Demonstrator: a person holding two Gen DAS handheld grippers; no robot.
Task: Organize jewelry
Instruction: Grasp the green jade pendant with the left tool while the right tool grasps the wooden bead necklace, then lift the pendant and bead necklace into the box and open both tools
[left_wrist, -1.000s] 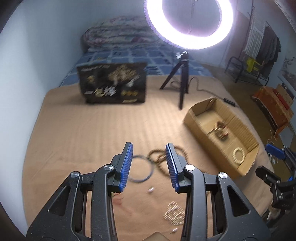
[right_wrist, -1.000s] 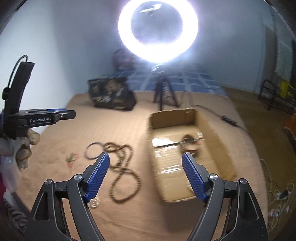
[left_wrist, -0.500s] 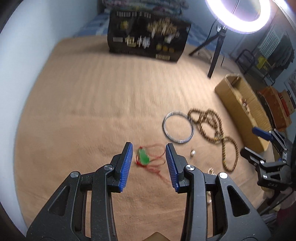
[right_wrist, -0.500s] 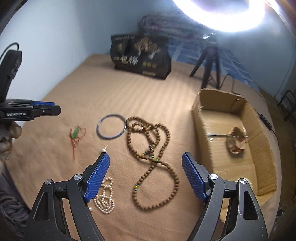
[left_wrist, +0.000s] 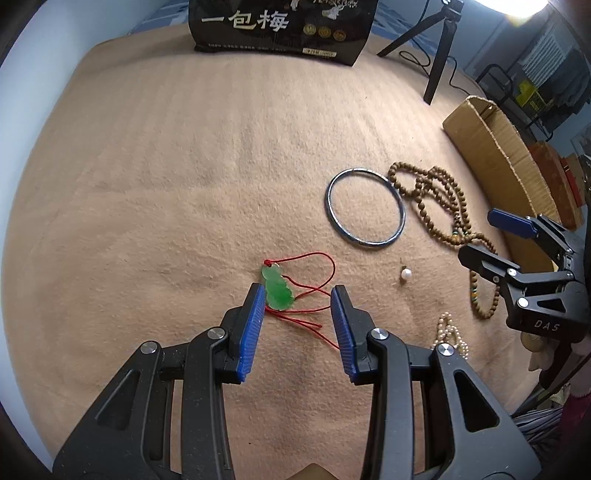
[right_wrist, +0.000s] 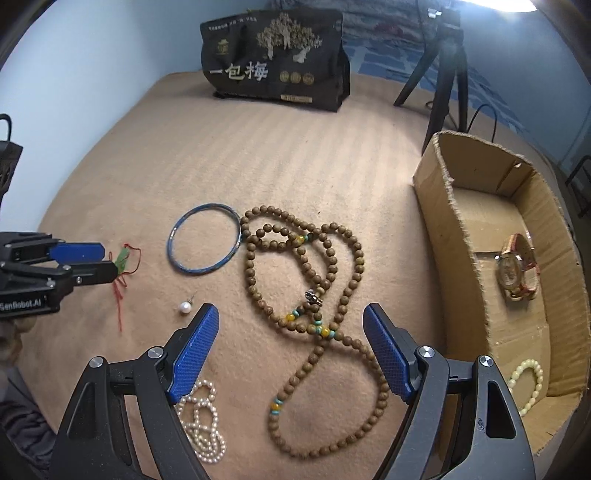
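Observation:
A green gourd pendant (left_wrist: 277, 287) on a red cord lies on the tan blanket, just ahead of and between the fingers of my open left gripper (left_wrist: 298, 295). It also shows in the right wrist view (right_wrist: 121, 256). My right gripper (right_wrist: 290, 325) is open above a long brown bead necklace (right_wrist: 317, 295). A blue bangle (right_wrist: 205, 243), a pearl earring (right_wrist: 184, 307) and a pearl strand (right_wrist: 203, 424) lie around. The cardboard box (right_wrist: 458, 236) on the right holds a watch (right_wrist: 517, 269) and a pale bead bracelet (right_wrist: 526, 384).
A black gift bag (right_wrist: 277, 62) stands at the back of the blanket. A black tripod (right_wrist: 443, 66) stands behind the box. The blanket's left side borders a pale wall.
Both grippers have moved down and closer to the blanket. The left one has closed in on the green pendant, which now lies at its fingertips. Both stay open.

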